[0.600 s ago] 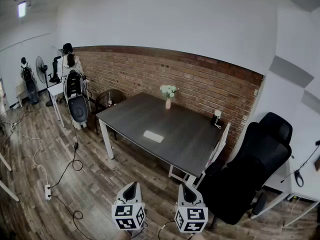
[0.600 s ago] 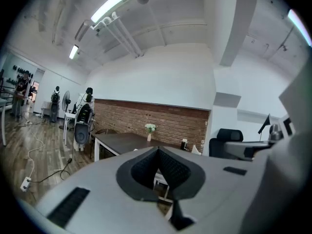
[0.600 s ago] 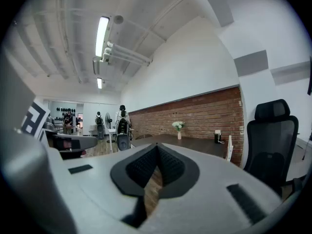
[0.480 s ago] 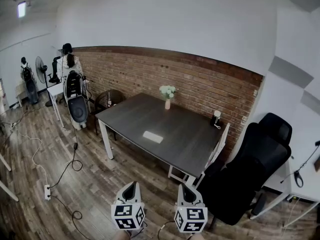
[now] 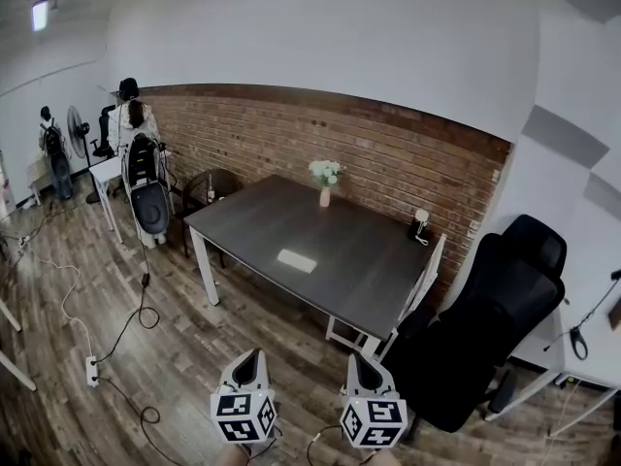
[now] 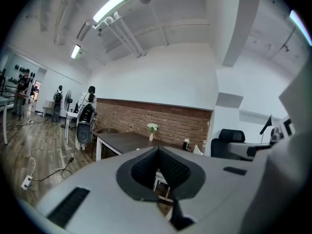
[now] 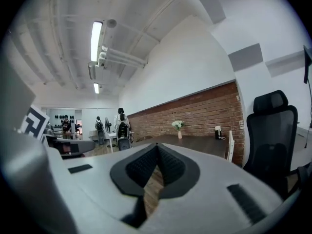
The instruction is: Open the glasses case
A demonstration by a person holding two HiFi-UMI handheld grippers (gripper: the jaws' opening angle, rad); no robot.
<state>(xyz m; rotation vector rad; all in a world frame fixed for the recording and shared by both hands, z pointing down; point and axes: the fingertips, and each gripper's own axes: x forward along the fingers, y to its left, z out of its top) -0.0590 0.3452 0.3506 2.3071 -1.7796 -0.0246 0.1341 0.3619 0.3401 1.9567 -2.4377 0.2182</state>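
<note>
A pale flat glasses case (image 5: 297, 260) lies closed near the middle of the dark table (image 5: 369, 270), well ahead of me across the wooden floor. My left gripper (image 5: 250, 357) and right gripper (image 5: 361, 362) hang side by side at the bottom of the head view, far short of the table. Both are shut with nothing between the pads. The left gripper view shows its shut left gripper (image 6: 157, 150) pointing toward the table (image 6: 122, 140). In the right gripper view the shut right gripper (image 7: 157, 146) also faces that table (image 7: 195, 143).
A vase of flowers (image 5: 325, 178) stands at the table's far edge by the brick wall. A white chair (image 5: 408, 309) and a black office chair (image 5: 485, 328) sit at the table's right end. Cables and a power strip (image 5: 93, 370) lie on the floor at left. People (image 5: 128, 115) are far left.
The head view has tipped very slightly. Both grippers keep their places at the bottom and stay shut.
</note>
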